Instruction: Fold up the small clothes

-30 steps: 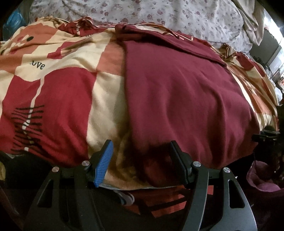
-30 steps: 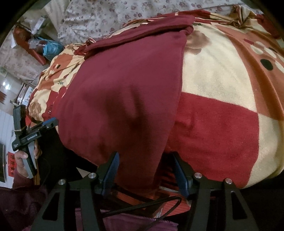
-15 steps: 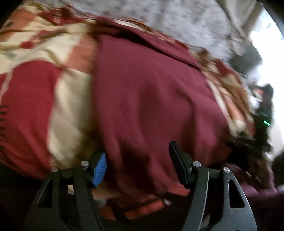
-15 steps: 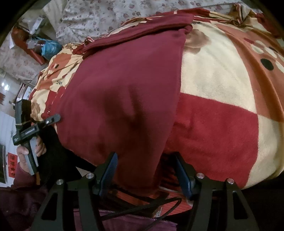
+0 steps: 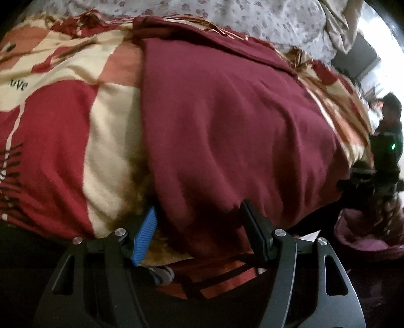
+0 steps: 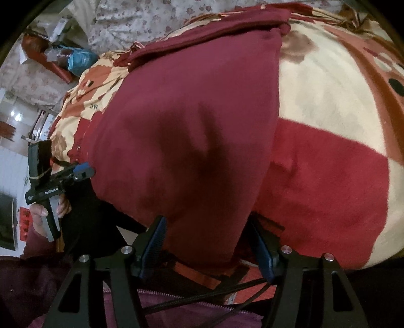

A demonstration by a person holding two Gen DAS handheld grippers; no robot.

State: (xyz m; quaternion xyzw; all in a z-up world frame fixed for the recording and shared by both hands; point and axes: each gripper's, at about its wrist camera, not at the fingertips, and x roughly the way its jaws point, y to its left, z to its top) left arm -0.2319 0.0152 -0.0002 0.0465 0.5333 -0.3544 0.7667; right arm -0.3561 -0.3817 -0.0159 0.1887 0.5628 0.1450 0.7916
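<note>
- Maroon garment (image 5: 227, 131) – spread flat on checked blanket (image 5: 63, 151); near hem draped over blanket edge, hanging toward both claws.
- Left gripper (image 5: 199, 227) – jaws apart, pointed steeply down at near hem. Blue pad (image 5: 145, 237) of one finger just outside garment's side edge, over cream blanket patch; other finger (image 5: 255, 232) in front of maroon cloth. Hem corner between fingers, pads not pressing on it.
- Right gripper (image 6: 209, 242) – jaws apart, not clamped; lower corner of garment hanging between fingers, cloth loose, no pinch seen.
- From right wrist view: left gripper (image 6: 83, 171) far to left of right claw, at opposite hem corner, held by a hand (image 6: 43, 214) in a dark red sleeve.
- Beyond both claws: far end of garment shows a folded band; past it, floral bedding (image 5: 227, 15).
- Below right claw: black cable (image 6: 202, 295) across a purple zipped fabric (image 6: 176, 302).
- Right of left claw: other gripper's body w/ green light (image 5: 392, 146), partly blurred.
- Blanket: red, cream, orange squares; black lettering (image 5: 19, 84) far left of left claw.
</note>
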